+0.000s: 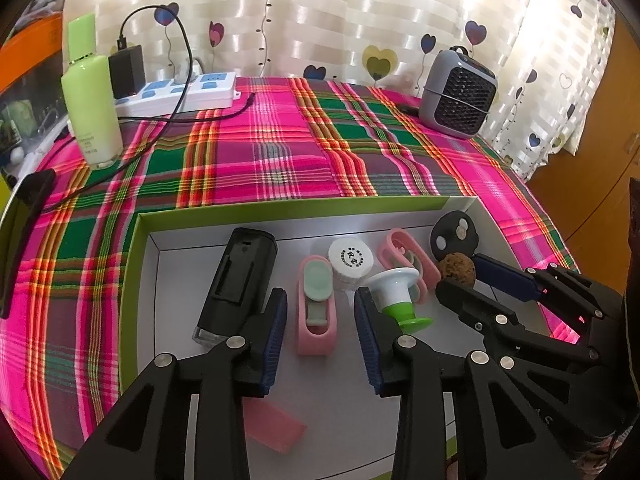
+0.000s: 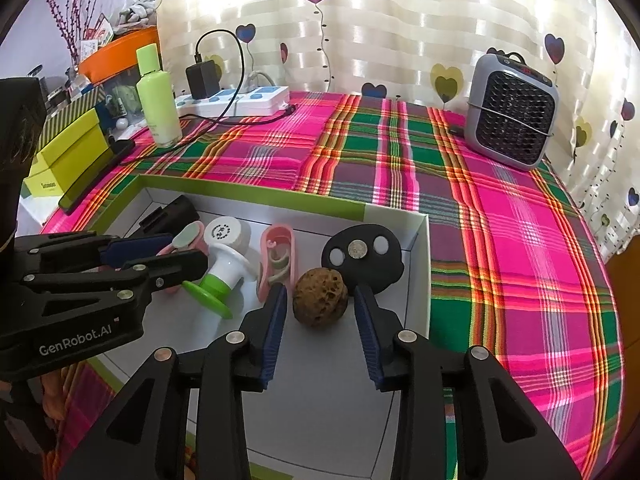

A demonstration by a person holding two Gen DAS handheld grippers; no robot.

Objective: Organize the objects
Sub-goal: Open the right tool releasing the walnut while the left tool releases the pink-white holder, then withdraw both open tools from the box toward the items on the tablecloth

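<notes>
We are holding both grippers, left (image 1: 320, 316) and right (image 2: 320, 316), slightly parted and empty over the box (image 2: 420, 264), the right astride the ball (image 2: 319, 298)

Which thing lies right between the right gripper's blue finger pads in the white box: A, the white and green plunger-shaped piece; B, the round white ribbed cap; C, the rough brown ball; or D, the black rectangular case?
C: the rough brown ball sits between the open right gripper pads, untouched.

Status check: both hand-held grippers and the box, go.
Left hand-held gripper open over pink clip. Right hand-held gripper open, brown ball just ahead, untouched. Everything sits inside box; nothing blocking.
</notes>
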